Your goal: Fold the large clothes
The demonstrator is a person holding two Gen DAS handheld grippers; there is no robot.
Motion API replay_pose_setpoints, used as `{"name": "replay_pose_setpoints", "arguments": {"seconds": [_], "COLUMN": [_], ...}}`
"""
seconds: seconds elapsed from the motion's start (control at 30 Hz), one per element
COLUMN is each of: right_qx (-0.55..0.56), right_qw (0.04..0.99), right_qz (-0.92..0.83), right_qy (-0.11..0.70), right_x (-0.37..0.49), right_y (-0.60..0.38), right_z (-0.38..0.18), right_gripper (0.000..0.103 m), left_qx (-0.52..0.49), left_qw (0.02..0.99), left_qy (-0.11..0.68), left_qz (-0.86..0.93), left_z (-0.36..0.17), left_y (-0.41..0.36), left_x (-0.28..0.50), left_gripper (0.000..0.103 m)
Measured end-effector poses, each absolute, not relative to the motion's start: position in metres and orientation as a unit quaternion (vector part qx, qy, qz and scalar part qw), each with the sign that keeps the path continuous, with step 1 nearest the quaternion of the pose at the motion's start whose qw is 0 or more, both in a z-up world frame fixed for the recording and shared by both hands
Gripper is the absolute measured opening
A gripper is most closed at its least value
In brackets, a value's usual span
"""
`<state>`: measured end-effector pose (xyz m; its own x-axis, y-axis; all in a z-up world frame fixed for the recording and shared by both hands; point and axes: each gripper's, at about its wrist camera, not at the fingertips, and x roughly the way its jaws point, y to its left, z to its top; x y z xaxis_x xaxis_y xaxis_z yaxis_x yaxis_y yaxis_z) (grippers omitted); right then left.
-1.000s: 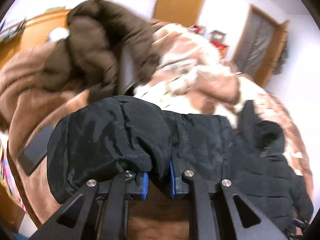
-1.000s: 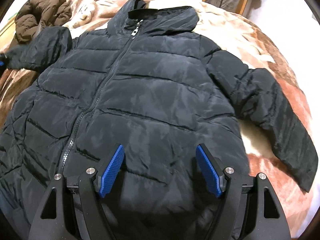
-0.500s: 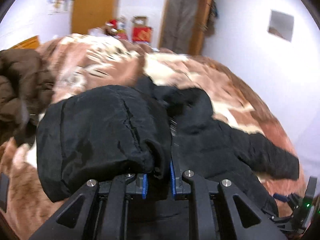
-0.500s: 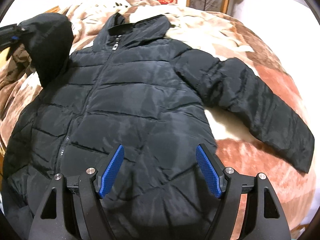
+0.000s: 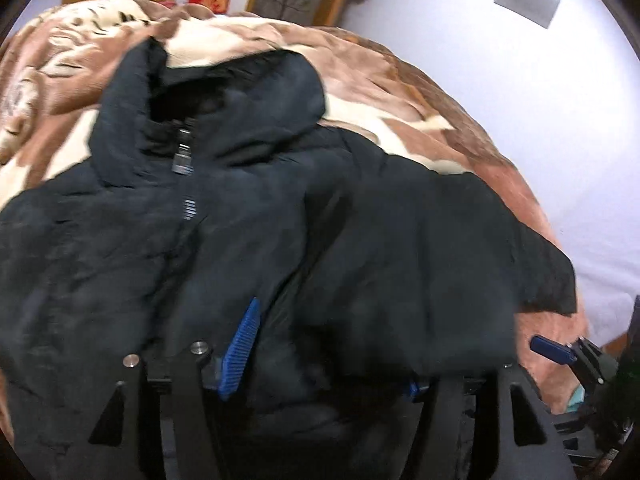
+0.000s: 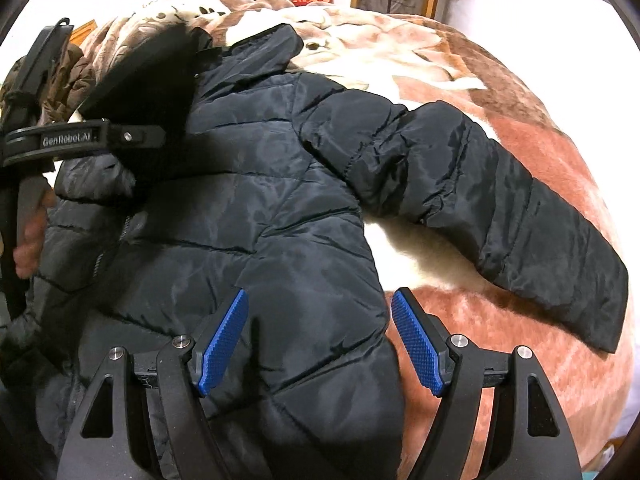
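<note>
Jacket (image 6: pixel 280 208) lies zipped on the bed (image 6: pixel 500 92), one sleeve folded across its chest, the other sleeve (image 6: pixel 500 204) still outstretched; both grippers' jaws gape empty.

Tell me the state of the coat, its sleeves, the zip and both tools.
Black coat: lying front up on the blanket.
Zip: closed up to the collar.
Folded sleeve: laid across the chest.
Other sleeve: stretched out flat.
Left tool: open, sleeve draped over one finger.
Right tool: open, empty, over the coat's side edge.
</note>
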<state>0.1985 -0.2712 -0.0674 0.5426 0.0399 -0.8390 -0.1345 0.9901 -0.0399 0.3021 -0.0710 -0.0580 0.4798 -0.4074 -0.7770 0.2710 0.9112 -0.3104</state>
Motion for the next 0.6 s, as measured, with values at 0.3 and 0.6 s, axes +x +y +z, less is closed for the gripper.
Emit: {"name": "replay_pose_setpoints", "arguments": {"seconds": [0.3,0.6], "right_qx": [-0.060,-0.089], "right_qw": [0.883,0.888], "right_qz": [0.046,0.071], "right_qy": [0.462,0.446], "right_x": [0.205,0.225], "right_y": [-0.268,-0.233], "right_z": [-0.053,-0.044], "right_gripper": [0.074,0.074], "left_qx": [-0.092,-0.094], "left_qw": [0.869,0.897], "left_qy": [0.432,0.419], "left_qz": [-0.223,-0.108], "left_z": [-0.017,-0.025], "left_y": [-0.052,0.047], "left_x": [0.272,0.304], "left_gripper": [0.074,0.074]}}
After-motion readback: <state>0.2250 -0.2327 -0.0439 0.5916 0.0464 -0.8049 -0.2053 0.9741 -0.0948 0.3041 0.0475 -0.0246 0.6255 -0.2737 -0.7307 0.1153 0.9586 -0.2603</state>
